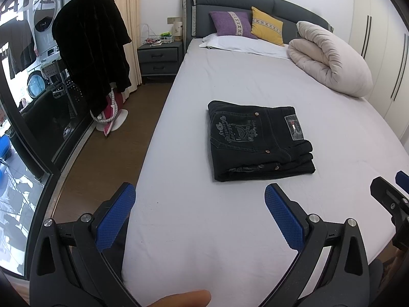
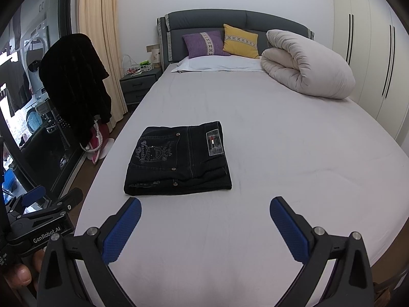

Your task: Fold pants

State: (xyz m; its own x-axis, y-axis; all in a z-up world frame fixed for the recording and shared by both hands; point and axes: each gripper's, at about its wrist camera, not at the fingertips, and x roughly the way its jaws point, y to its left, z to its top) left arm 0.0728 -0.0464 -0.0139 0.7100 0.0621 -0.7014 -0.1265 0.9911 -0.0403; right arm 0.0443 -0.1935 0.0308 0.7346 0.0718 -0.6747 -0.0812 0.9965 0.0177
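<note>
folded pants (image 1: 260,140) lying on bed (image 1: 255,230)
"genrobot.ai" showing on left gripper (image 1: 200,213); both it and right gripper (image 2: 205,216) hanging wide open, holding nothing.

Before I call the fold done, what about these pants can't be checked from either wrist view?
- Pants: underside and inner layers hidden by the top fold, both views.
- Far edge: foreshortened, evenness unclear in the right wrist view.
- Pocket embroidery: partly legible only.
- Left gripper, right gripper: open, bodies cut off by the lower frame edge.
</note>
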